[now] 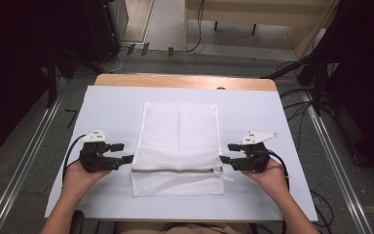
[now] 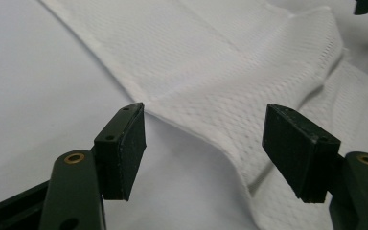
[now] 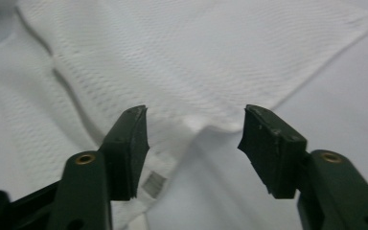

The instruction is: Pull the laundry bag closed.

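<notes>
We saw the white mesh laundry bag (image 1: 179, 148) lying flat at the centre of the frame on the pale table cover (image 1: 102, 102), its long axis running from the upper part of the picture down toward the person, with a fold and the zipper (image 1: 175, 170) crossing it near the lower end. The left gripper (image 1: 121, 152) sat just off the bag's left edge and the right gripper (image 1: 229, 153) just off its right edge, both level with that fold and about equally near. In the left gripper view the jaws stood wide apart, the bag's folded edge (image 2: 206, 139) lying between them untouched. In the right gripper view the jaws were likewise apart and gripped nothing, the bag's corner (image 3: 206, 125) resting in the gap.
</notes>
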